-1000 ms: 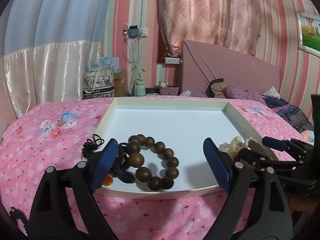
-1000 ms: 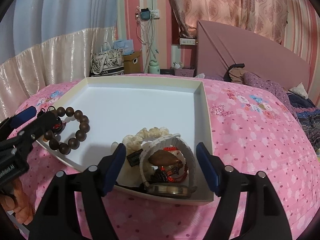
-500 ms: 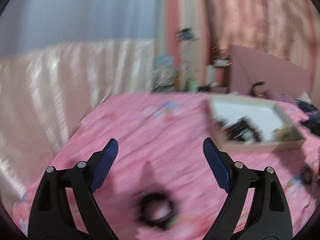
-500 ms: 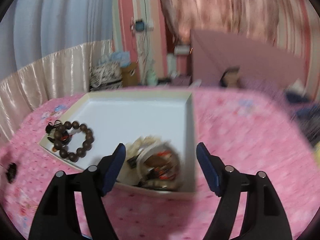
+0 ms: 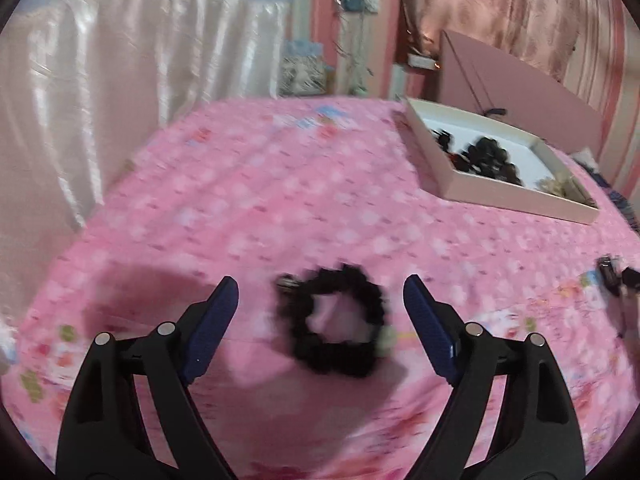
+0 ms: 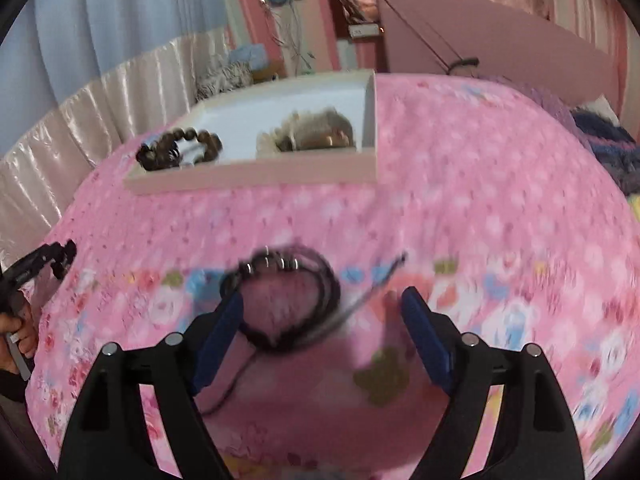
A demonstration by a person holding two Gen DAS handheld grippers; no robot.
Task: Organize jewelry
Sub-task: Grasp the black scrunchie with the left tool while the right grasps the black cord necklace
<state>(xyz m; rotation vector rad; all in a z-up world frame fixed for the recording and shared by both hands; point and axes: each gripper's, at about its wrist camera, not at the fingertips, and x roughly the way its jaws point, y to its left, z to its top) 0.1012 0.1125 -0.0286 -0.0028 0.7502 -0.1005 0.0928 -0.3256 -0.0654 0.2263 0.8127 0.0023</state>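
Note:
In the left wrist view my left gripper is open and empty, its jaws on either side of a black beaded bracelet lying on the pink bedspread. The white tray with dark beads sits far right. In the right wrist view my right gripper is open and empty over a black cord bracelet with small silver beads. The tray lies beyond, holding a brown wooden bead bracelet and a pale pile of jewelry.
Both views are motion-blurred. The bed has a pink floral cover and a headboard at the back. White satin drapery stands on the left. The left gripper shows at the right wrist view's left edge.
Both grippers have pulled back from the tray and swung down toward the bedspread. The left now frames the black beaded bracelet, the right the black cord bracelet. Both stayed open.

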